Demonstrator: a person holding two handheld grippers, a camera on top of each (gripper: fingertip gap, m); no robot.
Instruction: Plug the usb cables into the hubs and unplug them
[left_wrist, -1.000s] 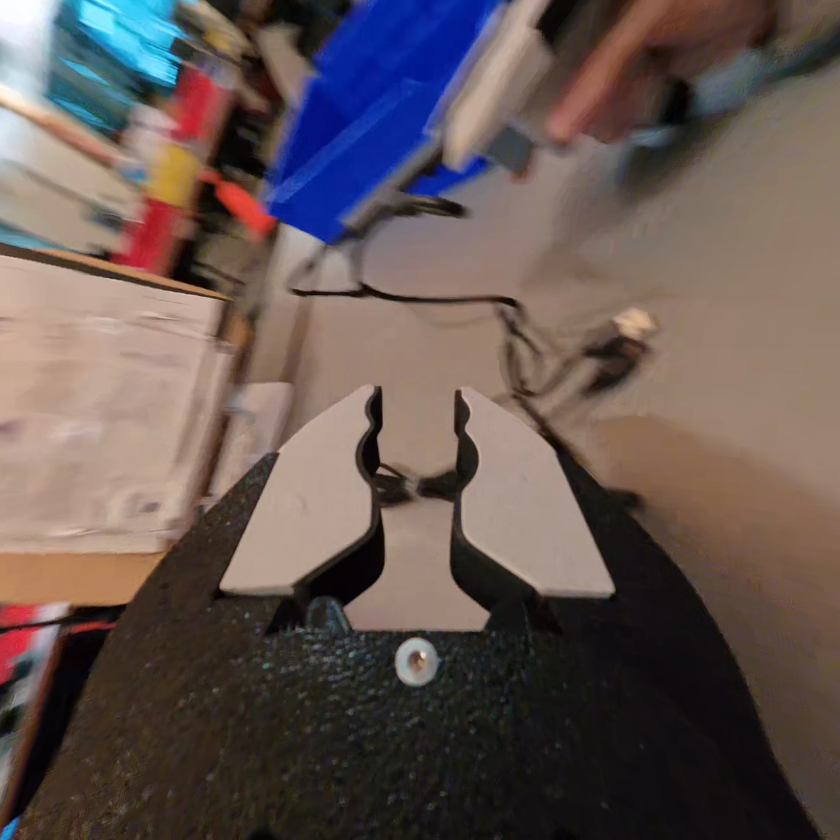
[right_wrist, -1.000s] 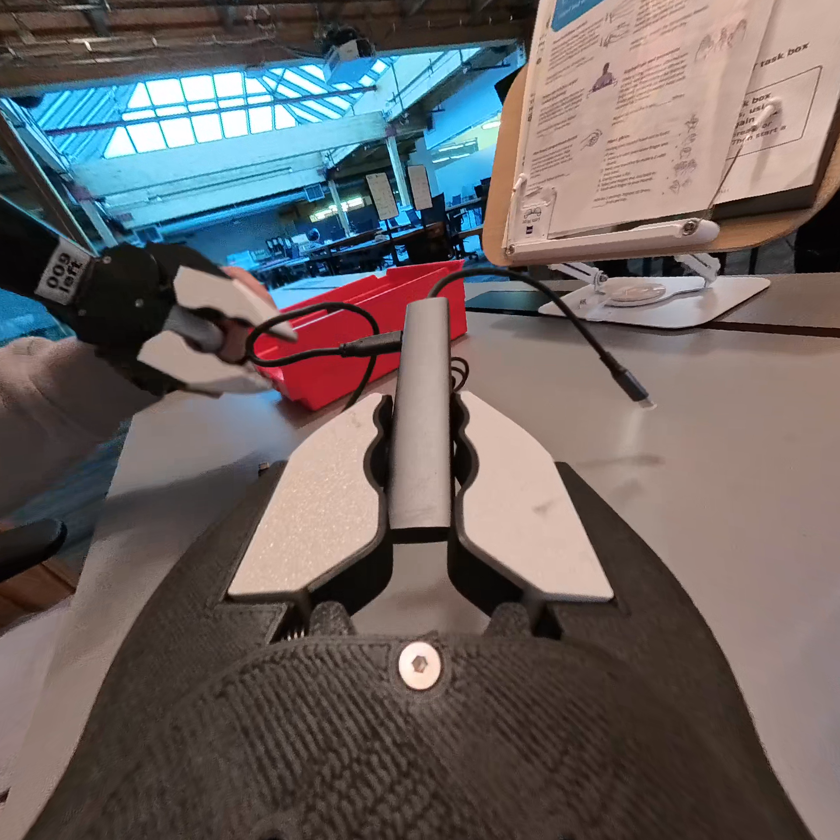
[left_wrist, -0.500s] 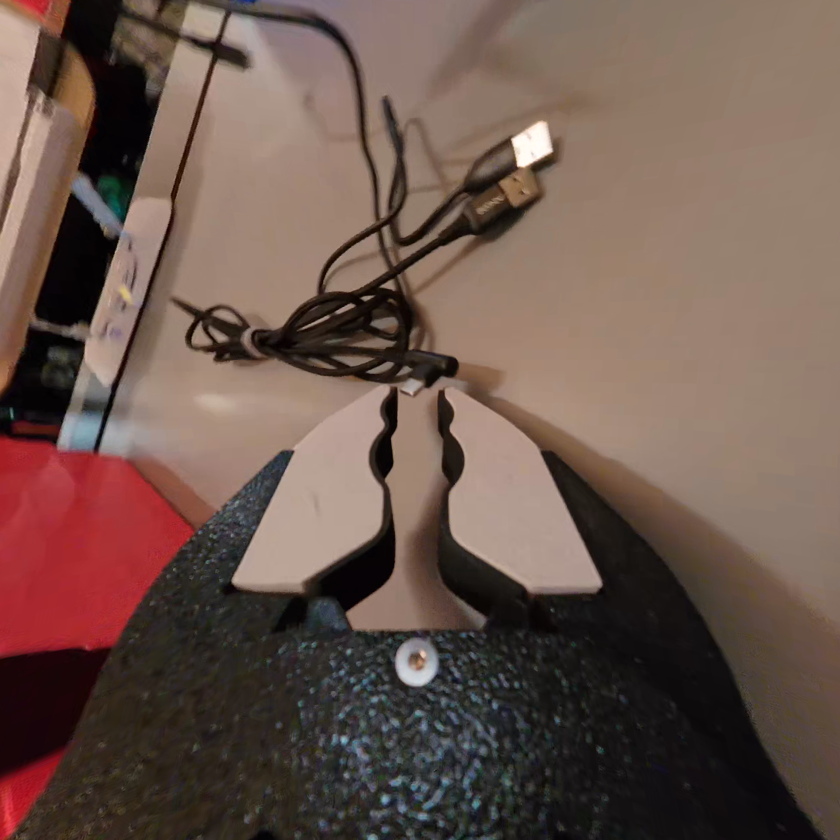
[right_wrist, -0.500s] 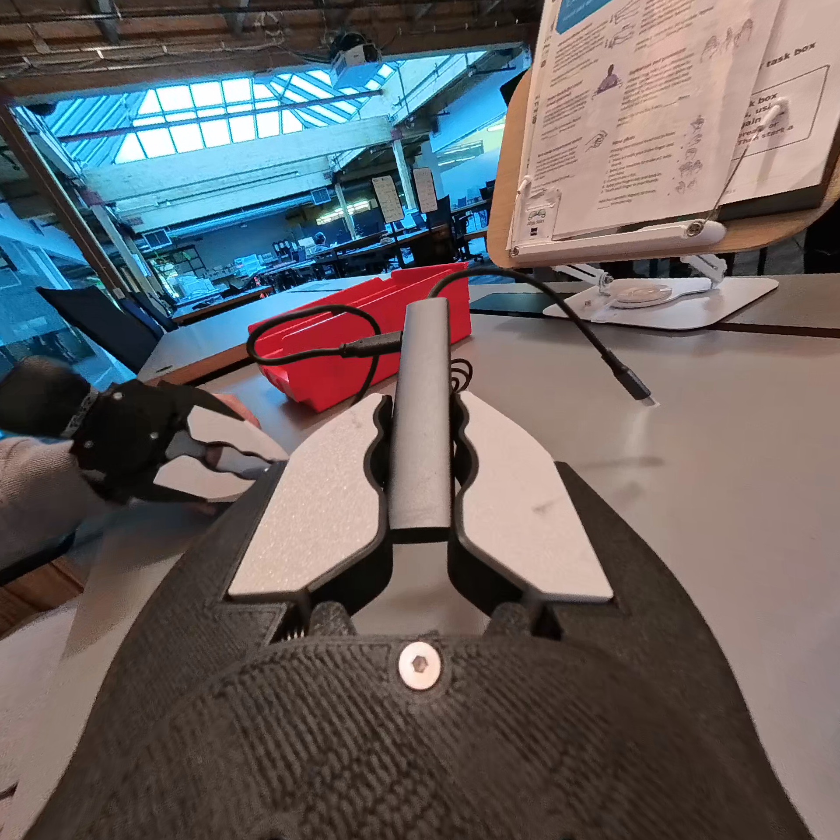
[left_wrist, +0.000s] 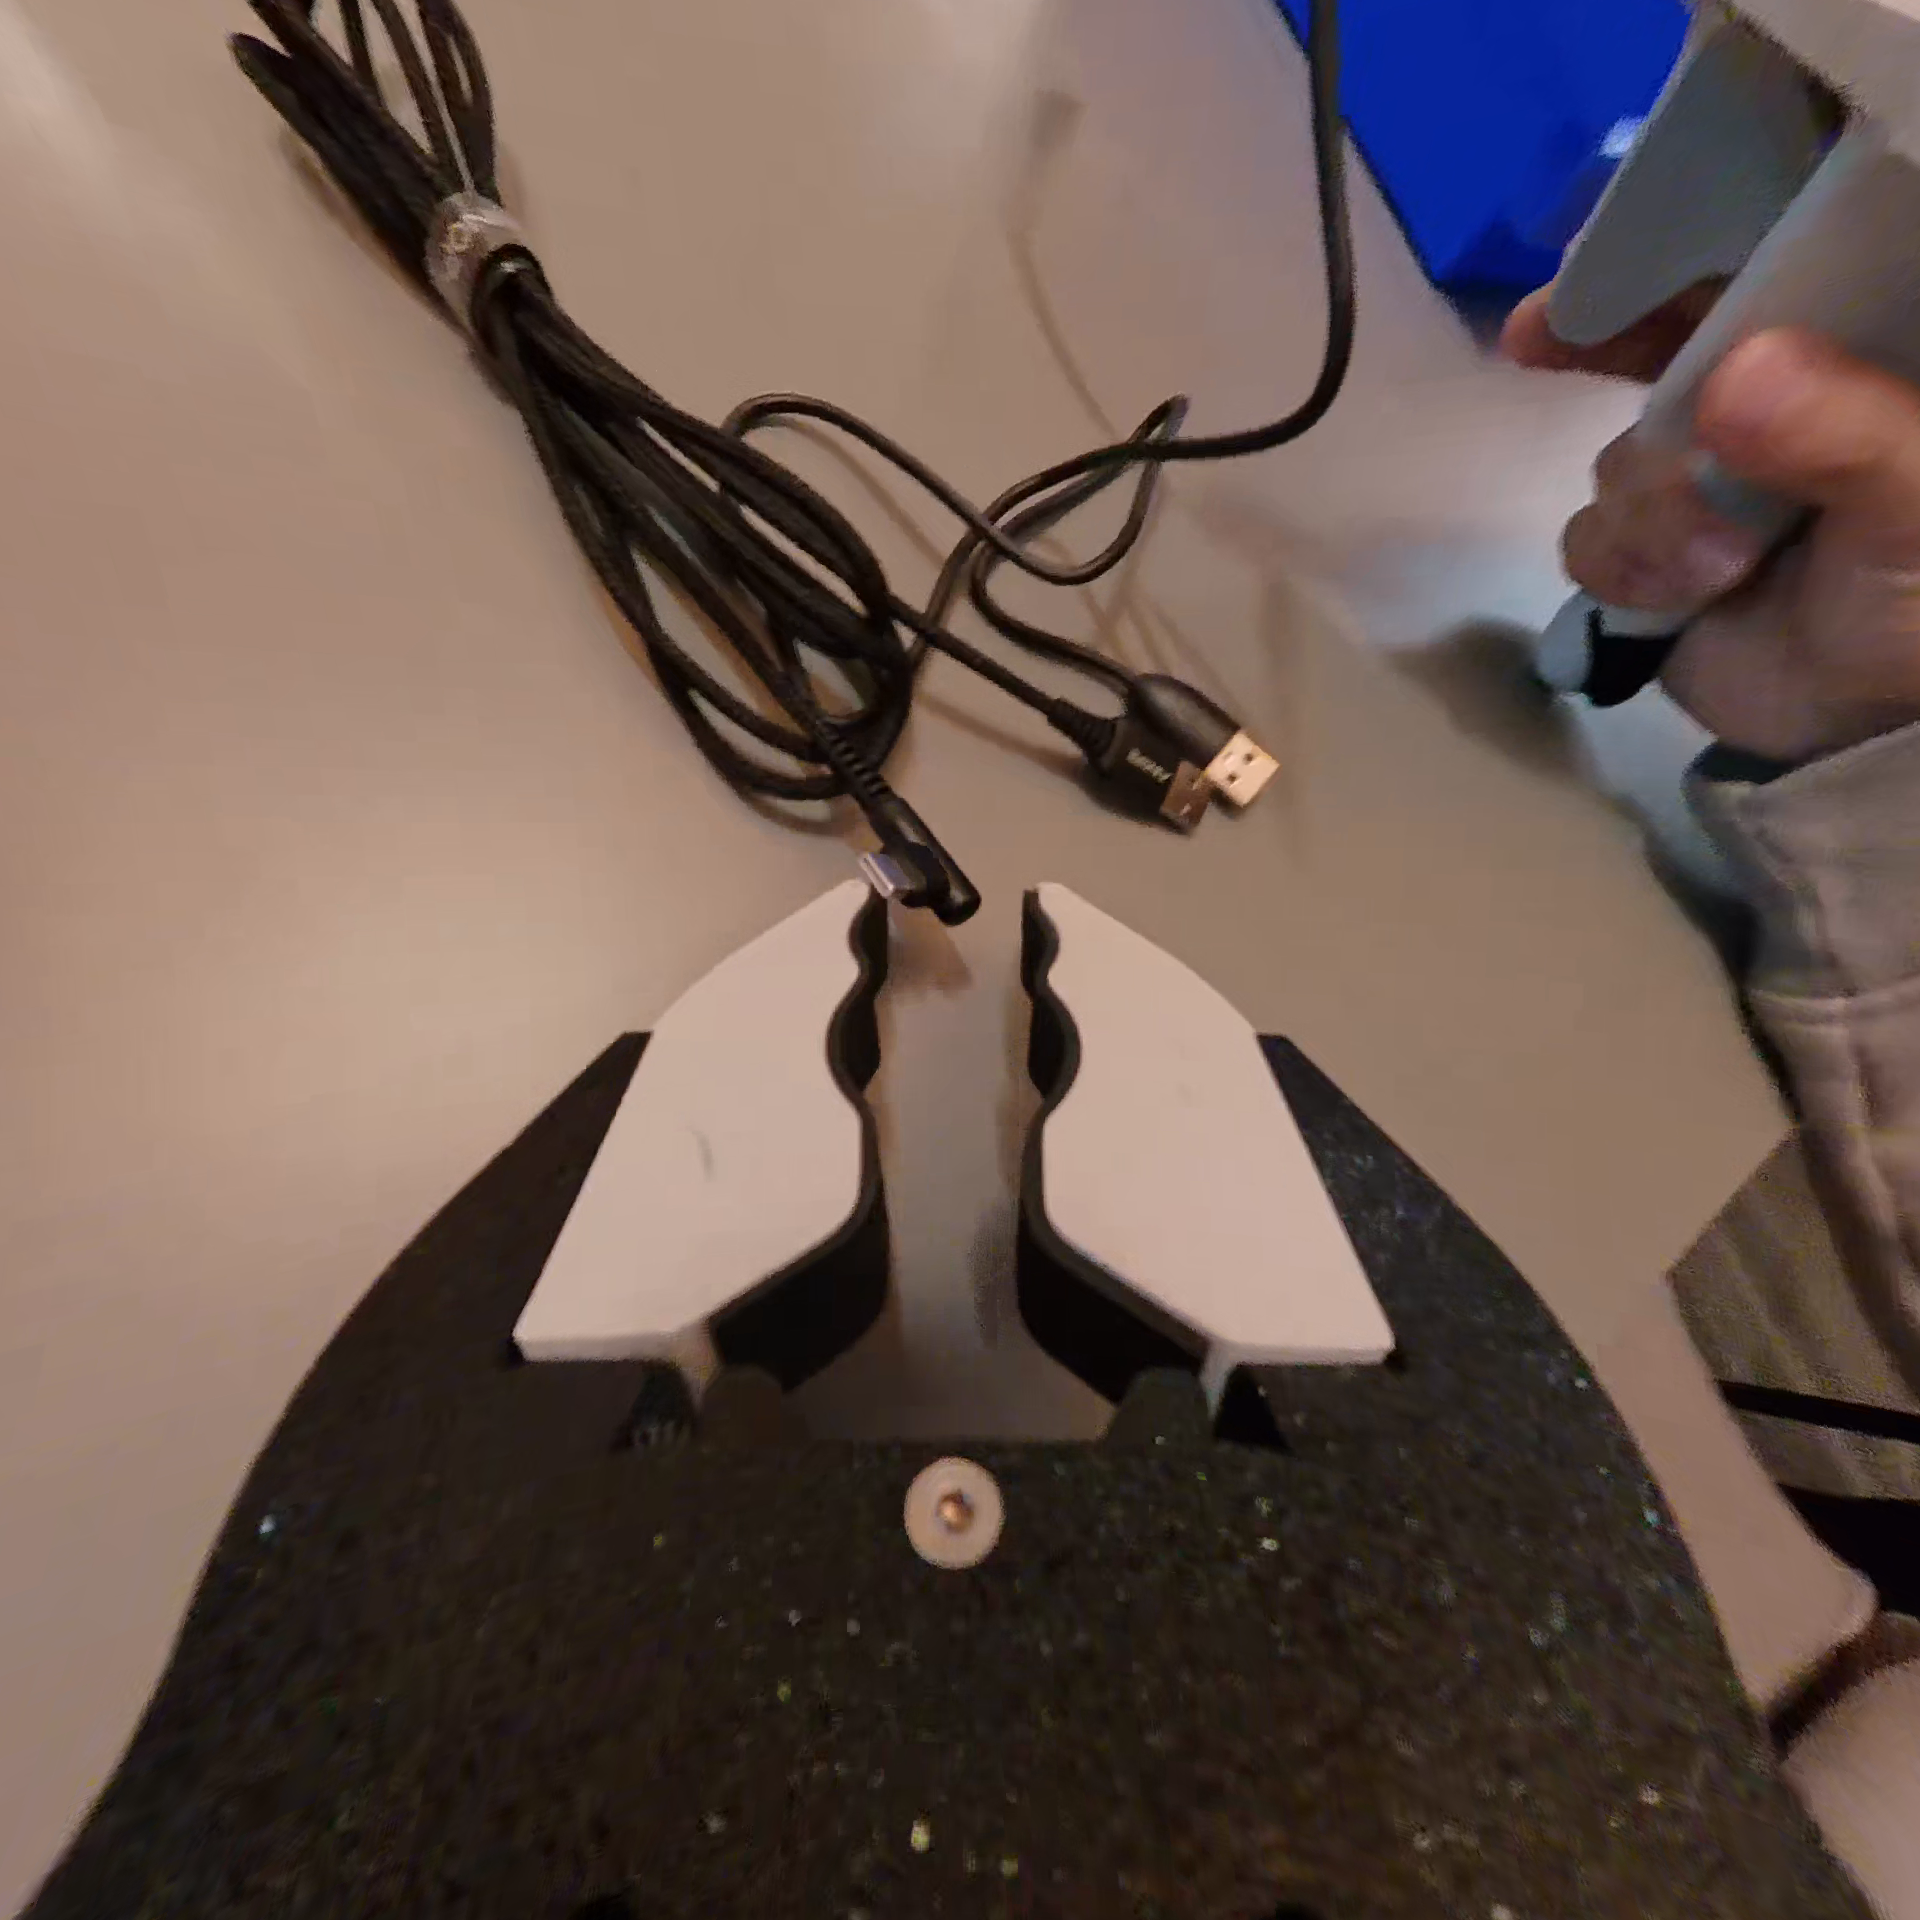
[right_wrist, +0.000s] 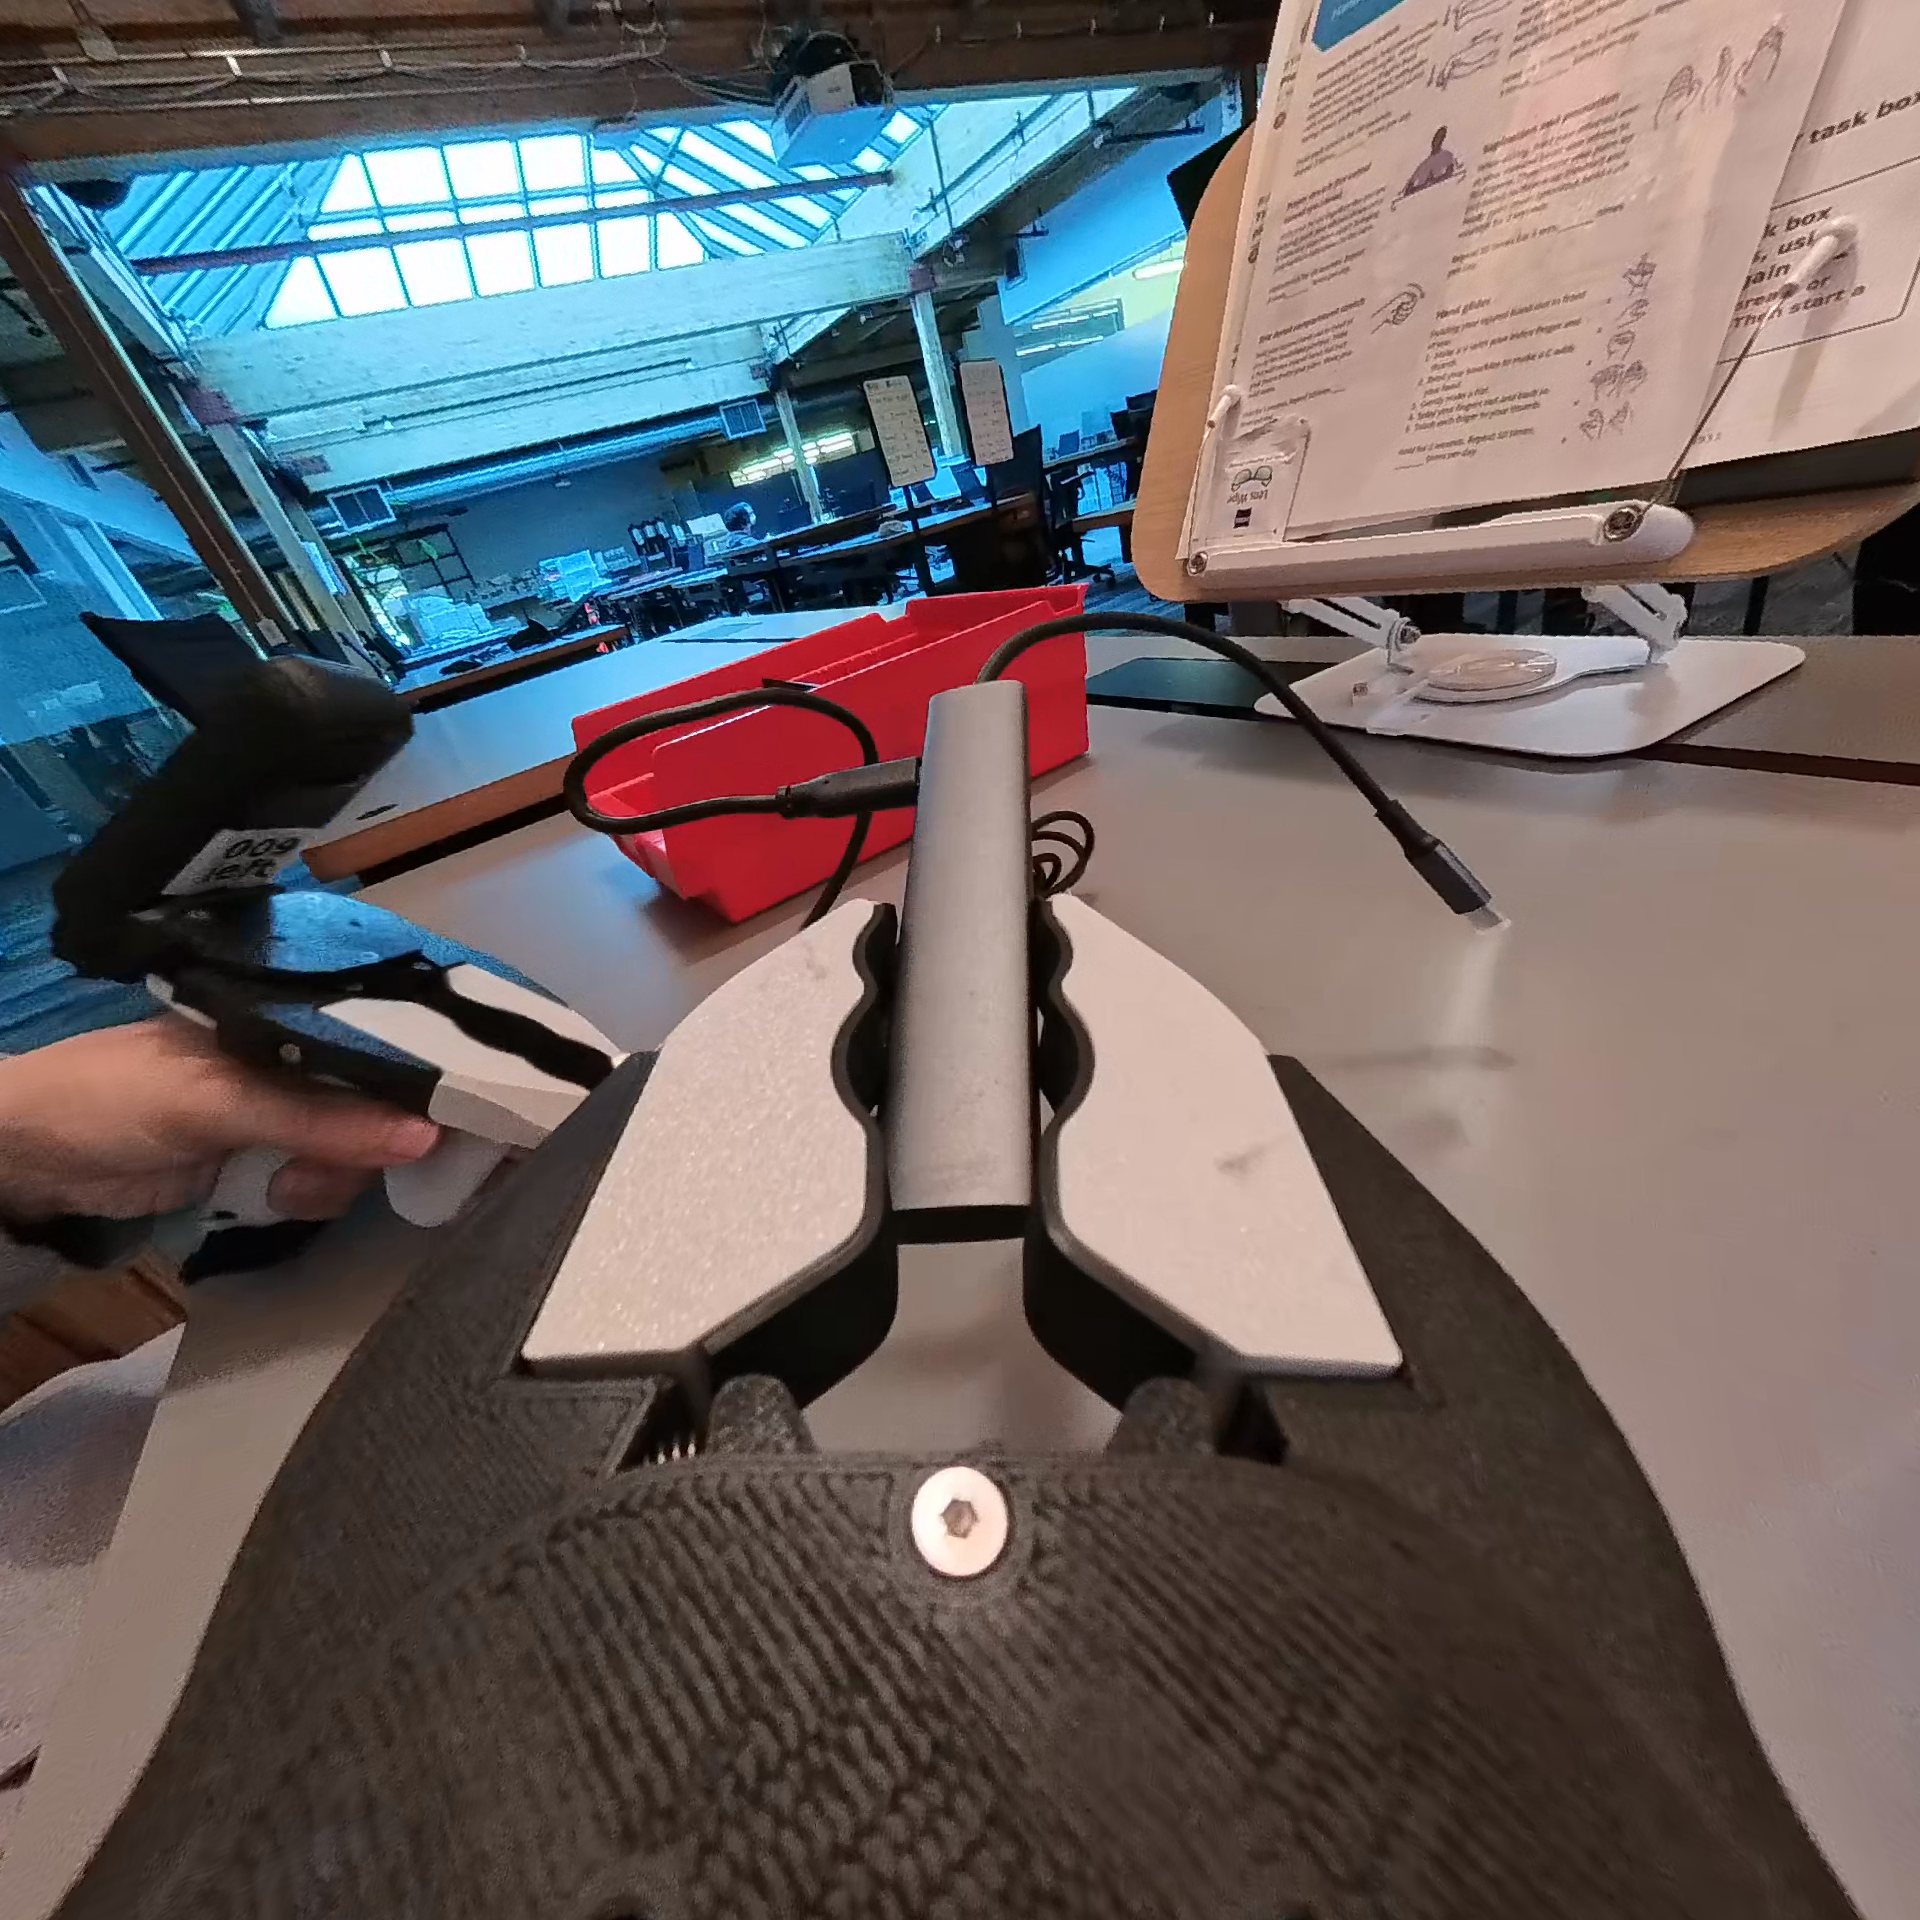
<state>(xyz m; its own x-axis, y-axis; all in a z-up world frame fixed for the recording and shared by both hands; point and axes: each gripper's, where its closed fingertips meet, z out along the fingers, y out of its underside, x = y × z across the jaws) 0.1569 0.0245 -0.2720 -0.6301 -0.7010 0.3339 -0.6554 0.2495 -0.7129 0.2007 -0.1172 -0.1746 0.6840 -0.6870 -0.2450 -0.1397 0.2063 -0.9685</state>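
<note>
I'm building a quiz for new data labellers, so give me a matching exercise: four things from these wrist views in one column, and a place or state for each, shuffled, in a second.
Things:
1. grey hub
2. right-angle plug
3. red bin
4. two flat USB plugs

Places or states:
A. lying side by side on the table, right of the cable bundle
B. clamped in the right gripper, with a black cable plugged into its left side
C. on the table just beyond the open left gripper
D. standing on the table behind the hub

Pairs: 1-B, 2-C, 3-D, 4-A
</note>
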